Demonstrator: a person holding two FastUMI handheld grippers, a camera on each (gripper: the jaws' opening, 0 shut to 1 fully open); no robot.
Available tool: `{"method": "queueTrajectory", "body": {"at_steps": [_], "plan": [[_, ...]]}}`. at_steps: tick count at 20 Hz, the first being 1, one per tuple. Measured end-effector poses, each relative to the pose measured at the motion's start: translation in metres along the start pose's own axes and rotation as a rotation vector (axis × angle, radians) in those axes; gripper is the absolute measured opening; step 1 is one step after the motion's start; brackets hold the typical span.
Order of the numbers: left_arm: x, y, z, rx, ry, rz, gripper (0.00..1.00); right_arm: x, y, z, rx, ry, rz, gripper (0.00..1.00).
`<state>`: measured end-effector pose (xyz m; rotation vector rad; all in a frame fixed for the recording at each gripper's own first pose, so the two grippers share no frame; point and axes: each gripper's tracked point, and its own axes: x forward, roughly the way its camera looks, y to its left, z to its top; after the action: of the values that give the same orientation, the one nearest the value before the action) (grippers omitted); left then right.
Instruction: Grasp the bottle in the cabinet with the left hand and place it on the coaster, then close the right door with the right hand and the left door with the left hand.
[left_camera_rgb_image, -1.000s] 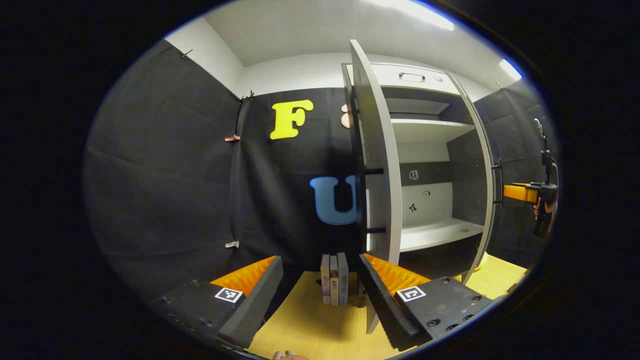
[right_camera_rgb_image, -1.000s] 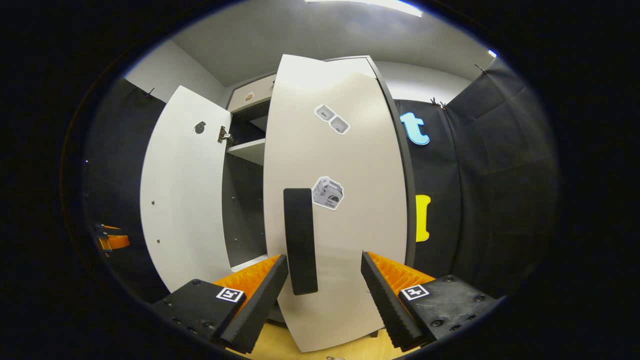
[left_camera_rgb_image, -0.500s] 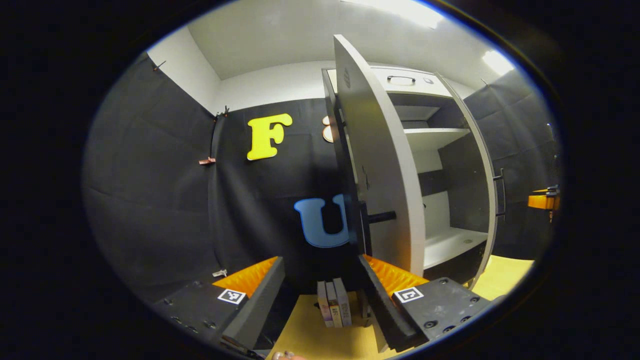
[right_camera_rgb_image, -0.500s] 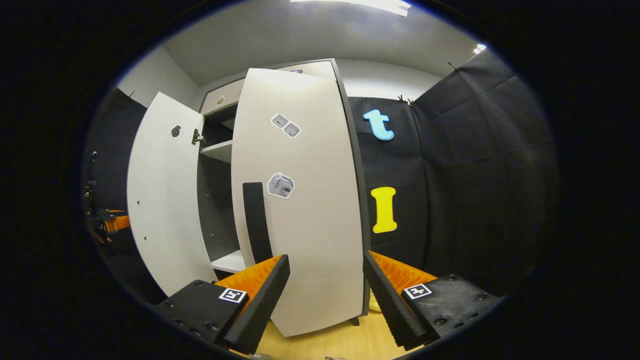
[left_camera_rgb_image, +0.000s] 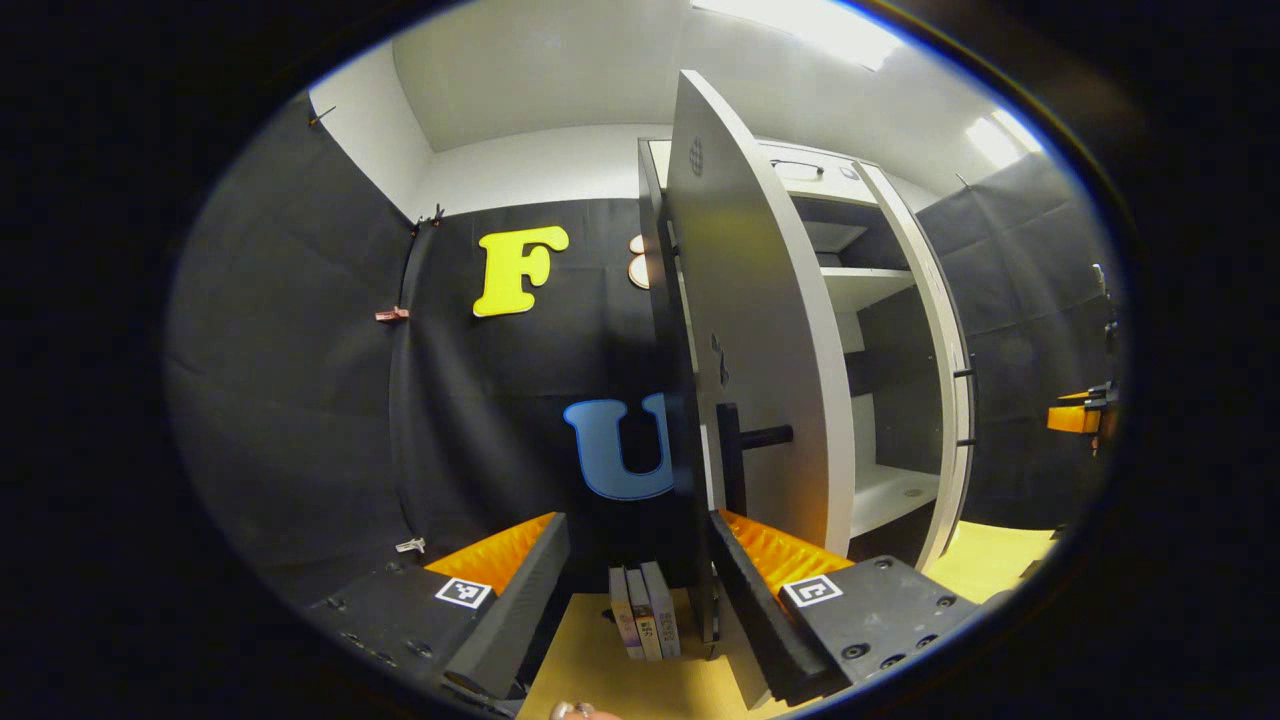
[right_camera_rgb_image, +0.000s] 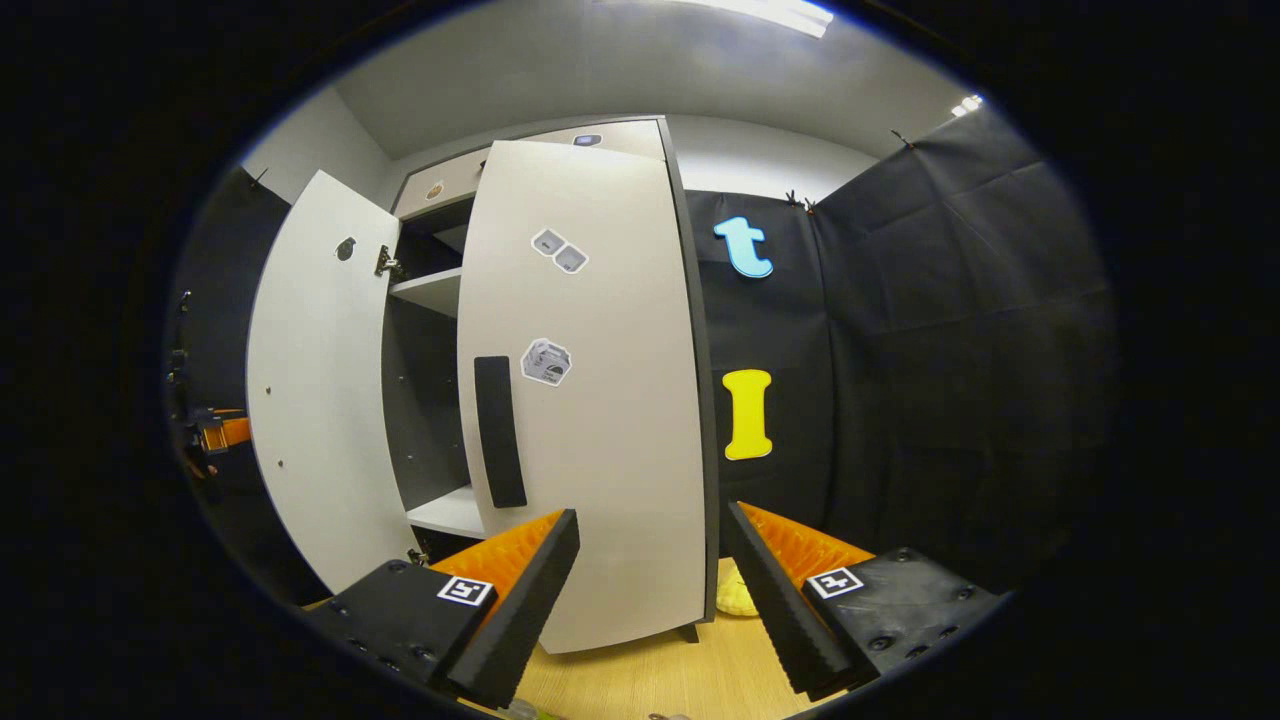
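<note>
Black cloth walls the booth around a yellow tabletop (left_camera_rgb_image: 600, 675). Nearest, the left gripper (left_camera_rgb_image: 630, 600) has its fingers apart, empty, right finger at the left door (left_camera_rgb_image: 765, 370), near its handle (left_camera_rgb_image: 732, 455). Pushing flat on the panel's outer face would swing it shut cleanly. Farther off, the right gripper (right_camera_rgb_image: 650, 590) is parted too, before the right door (right_camera_rgb_image: 590, 400), nearly closed. Shelves look bare; the bottle's whereabouts are unclear.

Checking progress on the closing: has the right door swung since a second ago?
Yes. The right door has swung toward the cabinet, covering more of the shelf opening; it looks nearly shut.
</note>
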<state>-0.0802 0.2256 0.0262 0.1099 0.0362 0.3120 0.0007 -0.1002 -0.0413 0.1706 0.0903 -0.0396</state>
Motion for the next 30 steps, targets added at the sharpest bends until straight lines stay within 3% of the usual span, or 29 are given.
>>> {"method": "queueTrajectory", "body": {"at_steps": [7,11,14,18,24,30], "plan": [[0.004,-0.042,0.004,-0.038,-0.018,-0.099,0.9,0.006,0.01,0.0,-0.019,0.008,0.041,0.98],[0.018,-0.087,0.008,-0.091,-0.037,-0.208,0.9,0.005,0.011,0.006,-0.031,-0.003,0.055,0.98],[0.039,-0.123,0.001,-0.068,-0.022,-0.266,0.9,0.003,0.008,0.01,-0.042,-0.012,0.049,0.98],[0.054,-0.186,-0.003,-0.142,-0.02,-0.396,0.93,-0.004,0.003,0.018,-0.016,-0.026,0.045,0.98],[0.048,-0.229,-0.007,-0.123,-0.004,-0.451,0.93,-0.005,0.005,0.011,-0.013,-0.004,0.068,0.98],[0.039,-0.233,-0.011,-0.12,0.013,-0.443,0.93,-0.005,0.016,-0.006,-0.047,0.044,0.109,0.98]]}}
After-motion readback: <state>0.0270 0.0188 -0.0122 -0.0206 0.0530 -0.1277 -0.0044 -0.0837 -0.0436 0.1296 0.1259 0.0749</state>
